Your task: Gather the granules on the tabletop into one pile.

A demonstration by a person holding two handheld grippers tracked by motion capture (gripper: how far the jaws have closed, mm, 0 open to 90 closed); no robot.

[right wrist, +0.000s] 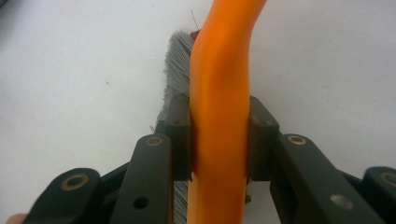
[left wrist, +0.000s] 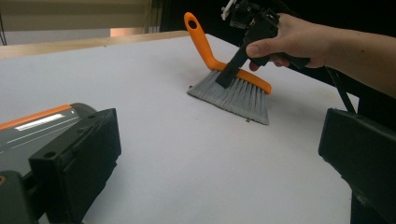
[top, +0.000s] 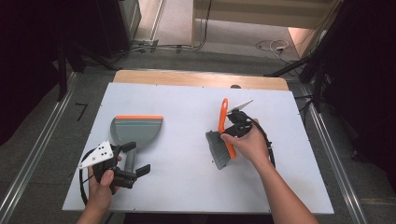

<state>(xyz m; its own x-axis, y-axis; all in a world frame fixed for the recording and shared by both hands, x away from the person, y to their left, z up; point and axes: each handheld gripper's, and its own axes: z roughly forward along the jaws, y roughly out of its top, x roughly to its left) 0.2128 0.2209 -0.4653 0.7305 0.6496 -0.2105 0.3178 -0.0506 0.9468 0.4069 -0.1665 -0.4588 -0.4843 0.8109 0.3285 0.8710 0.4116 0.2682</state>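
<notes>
High view shows the right claw (top: 232,122) clamped across the brush (top: 222,140), bristles on the table (top: 187,186); its long axis runs away from the person; the dustpan (top: 136,131) lies leftward, beside the open left claw (top: 137,163), jaws flanking its handle.

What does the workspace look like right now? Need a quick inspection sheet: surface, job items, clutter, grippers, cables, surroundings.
Surface: white board on a wooden table, flat, a few small specks near the bristles.
Job's things: brush with orange handle, grey bristles on the board; grey dustpan with orange lip, lying at the left.
Clutter: nothing seen.
Grippers: right gripper shut on the brush handle; left gripper at the dustpan handle, jaws open.
Cables: black cable loops from the right gripper; another trails from the left.
Surroundings: grey floor, metal rails at both sides, loose wires beyond the table.
</notes>
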